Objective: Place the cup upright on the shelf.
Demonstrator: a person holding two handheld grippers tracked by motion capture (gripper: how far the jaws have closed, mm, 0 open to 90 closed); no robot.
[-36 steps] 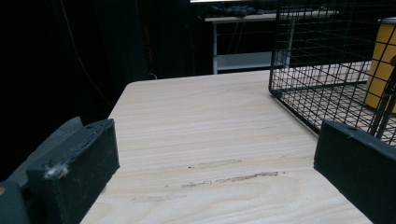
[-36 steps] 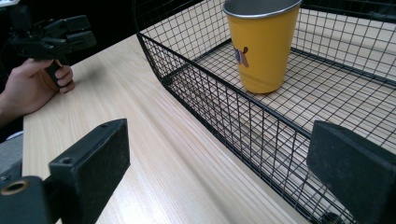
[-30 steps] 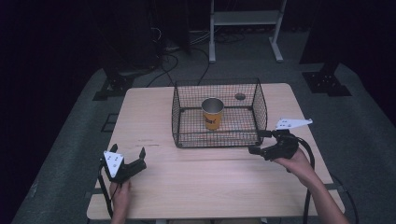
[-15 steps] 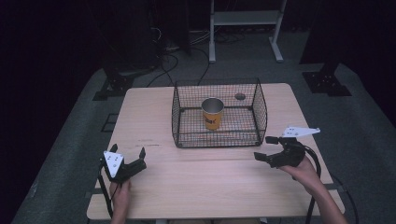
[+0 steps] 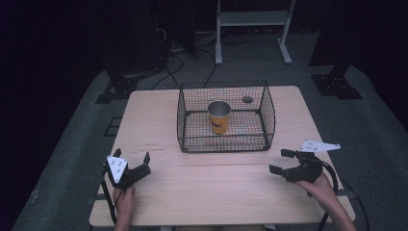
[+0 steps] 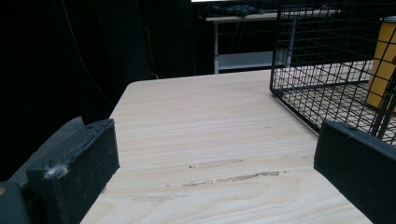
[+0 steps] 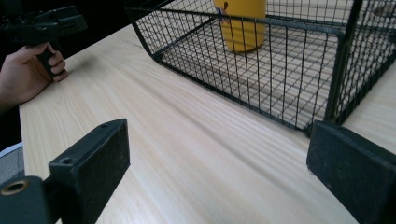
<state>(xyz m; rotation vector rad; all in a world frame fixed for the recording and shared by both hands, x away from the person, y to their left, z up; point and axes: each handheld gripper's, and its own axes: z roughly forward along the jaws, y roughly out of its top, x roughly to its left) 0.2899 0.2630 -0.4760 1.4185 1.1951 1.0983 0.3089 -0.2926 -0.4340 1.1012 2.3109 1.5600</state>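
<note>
Cup (image 5: 219, 117) stands upright inside the wire basket (image 5: 225, 144) at mid-worktop (image 5: 211, 192), well apart from both tools. Left tool (image 5: 131, 158) rests low near the front left edge, jaws wide apart and empty; right tool (image 5: 282, 161) hovers off the basket's front right corner, jaws likewise spread with nothing between them. Judging from this, the cup is best reached from above, over the rim, with the jaws kept wide until they straddle its wall, avoiding the wire sides.

Can (image 5: 219, 117) in basket (image 5: 223, 144) mid-table (image 5: 202, 192); claws front L (image 5: 131, 159) & R (image 5: 278, 160).
</note>
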